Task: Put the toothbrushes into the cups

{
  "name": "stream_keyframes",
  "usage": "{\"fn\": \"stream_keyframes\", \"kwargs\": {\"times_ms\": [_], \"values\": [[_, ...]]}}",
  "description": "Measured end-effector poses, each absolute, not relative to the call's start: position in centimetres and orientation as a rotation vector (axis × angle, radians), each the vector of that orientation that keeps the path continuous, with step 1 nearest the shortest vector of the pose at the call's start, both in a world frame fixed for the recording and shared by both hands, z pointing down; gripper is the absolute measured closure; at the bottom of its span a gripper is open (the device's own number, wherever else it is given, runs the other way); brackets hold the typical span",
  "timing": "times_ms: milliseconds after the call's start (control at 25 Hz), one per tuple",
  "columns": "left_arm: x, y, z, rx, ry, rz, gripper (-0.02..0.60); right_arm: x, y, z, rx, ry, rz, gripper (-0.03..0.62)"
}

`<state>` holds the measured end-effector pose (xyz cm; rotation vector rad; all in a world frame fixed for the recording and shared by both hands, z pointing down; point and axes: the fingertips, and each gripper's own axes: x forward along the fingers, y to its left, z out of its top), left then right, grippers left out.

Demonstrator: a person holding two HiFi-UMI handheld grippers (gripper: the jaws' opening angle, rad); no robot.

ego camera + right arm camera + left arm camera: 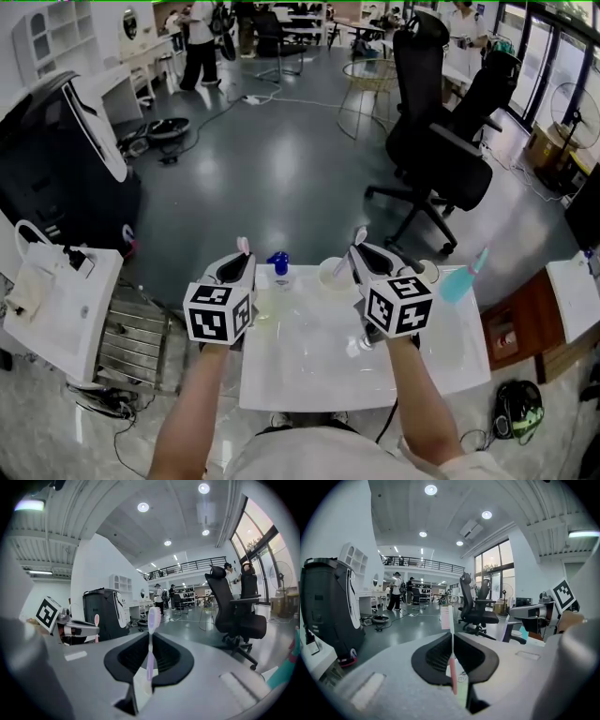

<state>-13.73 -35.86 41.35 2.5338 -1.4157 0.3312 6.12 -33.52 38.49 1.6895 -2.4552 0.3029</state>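
Presently, note left tongs (452, 641) pinched shut on the pink toothbrush (446, 617) and right tongs (150, 641) likewise shut on the lilac toothbrush (153, 616), brush heads up, over the white bench (309, 375), short of the cup (332, 273) at its far edge. Beware a thin handle pivoting in the pinch during tilting. Avoid striking the rim: likely to topple the light cup or drop the brush outside.
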Motion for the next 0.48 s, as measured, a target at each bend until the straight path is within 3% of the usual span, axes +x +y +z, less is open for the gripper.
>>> {"fn": "stream_keyframes", "kwargs": {"times_ms": [480], "values": [[-13.5,-35.5,42.4,2.456,-1.534,0.349,0.566,7.0,-35.1,40.5,1.560,-2.492,0.320,0.565]]}}
